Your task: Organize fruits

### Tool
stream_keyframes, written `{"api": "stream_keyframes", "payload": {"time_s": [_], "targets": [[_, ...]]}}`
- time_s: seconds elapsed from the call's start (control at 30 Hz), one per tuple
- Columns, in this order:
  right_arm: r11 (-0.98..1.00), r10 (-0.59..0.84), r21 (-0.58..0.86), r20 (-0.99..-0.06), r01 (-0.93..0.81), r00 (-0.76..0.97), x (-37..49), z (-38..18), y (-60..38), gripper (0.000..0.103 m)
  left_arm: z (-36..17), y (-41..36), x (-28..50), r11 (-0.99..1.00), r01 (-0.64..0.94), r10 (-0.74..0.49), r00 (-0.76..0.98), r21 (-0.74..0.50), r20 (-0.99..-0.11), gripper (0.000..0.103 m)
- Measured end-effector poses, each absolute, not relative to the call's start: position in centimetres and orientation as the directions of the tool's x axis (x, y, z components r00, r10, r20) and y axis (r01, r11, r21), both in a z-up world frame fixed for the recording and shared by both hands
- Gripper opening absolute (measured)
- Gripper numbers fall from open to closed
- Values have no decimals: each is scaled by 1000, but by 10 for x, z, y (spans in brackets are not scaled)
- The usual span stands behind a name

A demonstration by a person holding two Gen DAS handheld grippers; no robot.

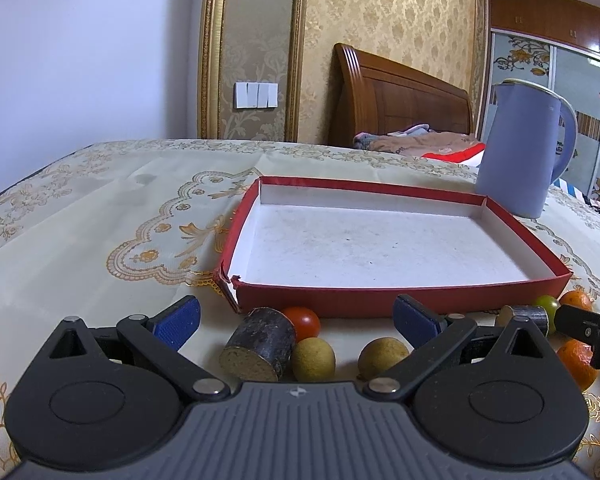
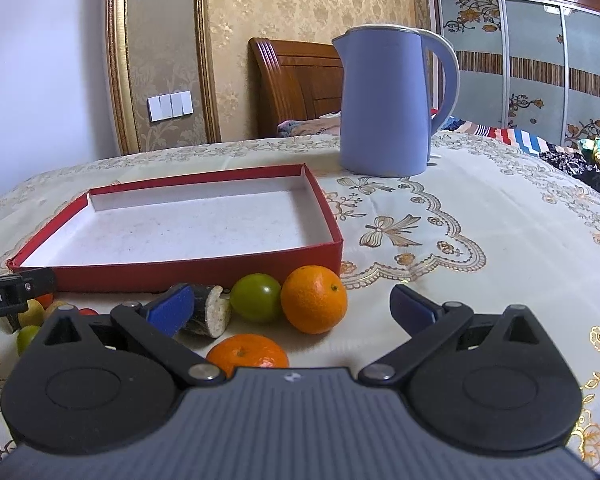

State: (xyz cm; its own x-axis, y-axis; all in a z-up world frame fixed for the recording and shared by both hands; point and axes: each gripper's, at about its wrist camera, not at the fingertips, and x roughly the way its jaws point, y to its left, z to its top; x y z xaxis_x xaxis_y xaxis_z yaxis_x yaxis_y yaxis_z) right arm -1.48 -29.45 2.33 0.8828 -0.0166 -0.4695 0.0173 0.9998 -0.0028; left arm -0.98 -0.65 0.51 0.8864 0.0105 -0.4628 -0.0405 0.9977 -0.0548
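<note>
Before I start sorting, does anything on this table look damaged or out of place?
Yes. The red box has a torn near-left corner, its wall split and bent outward. The box holds nothing; the fruit lies loose on the tablecloth in front of it.

- The place was a bedroom in a home.
- A wooden headboard (image 1: pixel 400 96) stood against the far wall, with folded clothes (image 1: pixel 412 142) heaped at its foot.
- The wall behind it wore gold damask wallpaper (image 1: pixel 388 20) set between gilt mouldings (image 1: pixel 210 48).
- A white bank of light switches (image 1: pixel 256 95) sat on that wall.
- A wardrobe (image 2: pixel 540 60) with flowered sliding doors and wooden cupboards above filled the right side.
- Striped bedding (image 2: pixel 516 138) and more clothes lay near it.
- The work surface was a table under a cream tablecloth (image 2: pixel 480 208) with gold embroidery.
- On it stood a blue kettle (image 2: pixel 384 100), a household thing.
</note>
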Motion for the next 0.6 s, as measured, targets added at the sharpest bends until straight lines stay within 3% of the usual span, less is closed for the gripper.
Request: {"api": "stream_keyframes", "payload": {"time_s": [0.6], "targets": [[1000,-18,2,-465,21,885,-16,23,-295,103,4,-8,-10,998,-44,14,885,-54,-464,103]]}}
